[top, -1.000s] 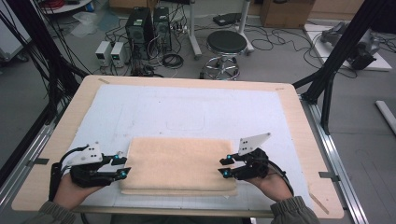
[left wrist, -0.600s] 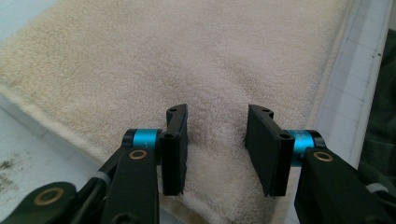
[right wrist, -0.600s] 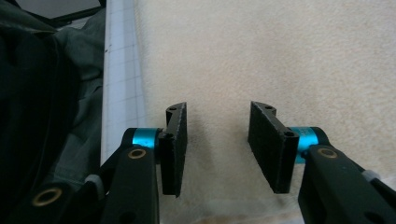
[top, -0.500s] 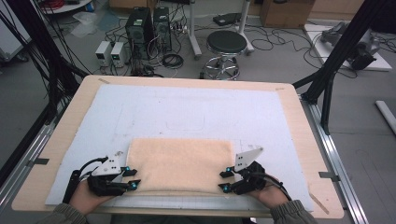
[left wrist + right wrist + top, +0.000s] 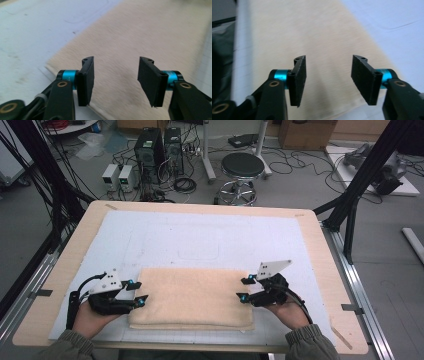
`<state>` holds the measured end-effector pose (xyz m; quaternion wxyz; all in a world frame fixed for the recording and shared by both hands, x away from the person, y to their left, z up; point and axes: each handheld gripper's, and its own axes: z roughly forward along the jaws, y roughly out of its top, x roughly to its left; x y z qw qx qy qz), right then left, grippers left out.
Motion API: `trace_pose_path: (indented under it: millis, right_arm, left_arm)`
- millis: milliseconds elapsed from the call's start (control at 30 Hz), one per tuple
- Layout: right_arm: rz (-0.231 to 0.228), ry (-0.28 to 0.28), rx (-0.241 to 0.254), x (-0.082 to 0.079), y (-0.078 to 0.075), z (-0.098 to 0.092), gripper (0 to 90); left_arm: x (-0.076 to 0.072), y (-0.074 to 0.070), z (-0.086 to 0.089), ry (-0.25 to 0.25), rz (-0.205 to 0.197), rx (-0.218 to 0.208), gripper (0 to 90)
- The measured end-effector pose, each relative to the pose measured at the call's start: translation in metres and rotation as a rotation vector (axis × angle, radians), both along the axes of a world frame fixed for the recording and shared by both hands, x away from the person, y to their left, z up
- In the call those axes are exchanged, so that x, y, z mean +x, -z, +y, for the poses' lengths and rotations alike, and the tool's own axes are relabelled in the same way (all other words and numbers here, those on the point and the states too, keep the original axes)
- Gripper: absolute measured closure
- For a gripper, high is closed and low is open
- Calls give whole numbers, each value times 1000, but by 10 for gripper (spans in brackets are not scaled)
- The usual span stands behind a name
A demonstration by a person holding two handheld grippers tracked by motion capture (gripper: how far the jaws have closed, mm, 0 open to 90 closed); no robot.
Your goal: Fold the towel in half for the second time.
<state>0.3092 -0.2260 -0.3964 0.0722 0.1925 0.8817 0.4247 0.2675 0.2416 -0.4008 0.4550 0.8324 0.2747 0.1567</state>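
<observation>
Folded beige towel point(image 5: 192, 298) lies flat on the white mat point(image 5: 210, 237), near your edge of the table point(image 5: 320, 250), squarely between your two grippers. Folded layers show along its near side.

Your left gripper point(image 5: 138, 292) sits at the towel's left edge, jaws wide apart, nothing held. In the left gripper view the towel point(image 5: 150, 37) runs ahead of and between the fingers point(image 5: 86, 80), its edge passing just under the left finger, with white mat point(image 5: 37, 30) off to that finger's outer side. Whether the pads touch the cloth you can't tell; the view is blurred.

Your right gripper point(image 5: 244, 288) sits at the towel's right edge, jaws likewise spread, nothing held. In the right gripper view the towel point(image 5: 312, 37) fills the gap between the fingers point(image 5: 298, 80) and stretches ahead; mat point(image 5: 392, 22) lies beyond the right finger, and a dark sleeve point(image 5: 222, 65) sits past the left finger.

Both your hands point(image 5: 87, 317) hold the grippers from the near side. Floor beyond the table: a stool point(image 5: 242, 166), computer boxes point(image 5: 159, 142) and cables.
</observation>
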Motion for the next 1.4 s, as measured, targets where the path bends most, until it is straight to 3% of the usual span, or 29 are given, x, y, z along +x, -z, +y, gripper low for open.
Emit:
trace_pose_path:
  millis: [100, 267, 367, 600, 733, 867, 1033, 1133, 1267, 1400]
  right_arm:
    - [-6, 49, 15, 14, -1, -4, 385]
    - [15, 135, 52, 36, 9, -9, 319]
    - [35, 150, 43, 45, 18, -7, 299]
    - [50, 156, -21, 53, 32, 2, 279]
    - [70, 151, -45, 55, 38, 6, 284]
    - [156, 139, -8, 60, 45, 5, 354]
    - [193, 76, 12, 61, 45, 4, 557]
    - [204, 58, 22, 61, 45, 4, 661]
    - [126, 46, -32, 55, 37, 9, 714]
    - [69, 54, -38, 51, 29, 9, 733]
  left_arm:
    - [14, -1, 1, -45, -14, -7, 423]
    - [40, 8, 4, -148, 11, -2, 358]
    - [53, 15, 6, -190, 29, 2, 354]
    - [75, 31, 6, -237, 72, -17, 408]
    - [81, 38, 5, -214, 136, -5, 408]
    - [81, 41, 2, -190, 164, -16, 485]
    - [80, 42, 2, -179, 186, -34, 576]
    - [79, 41, 0, -164, 169, -14, 642]
    - [72, 35, -5, -166, 103, 45, 756]
    - [70, 29, -3, -193, 71, 39, 790]
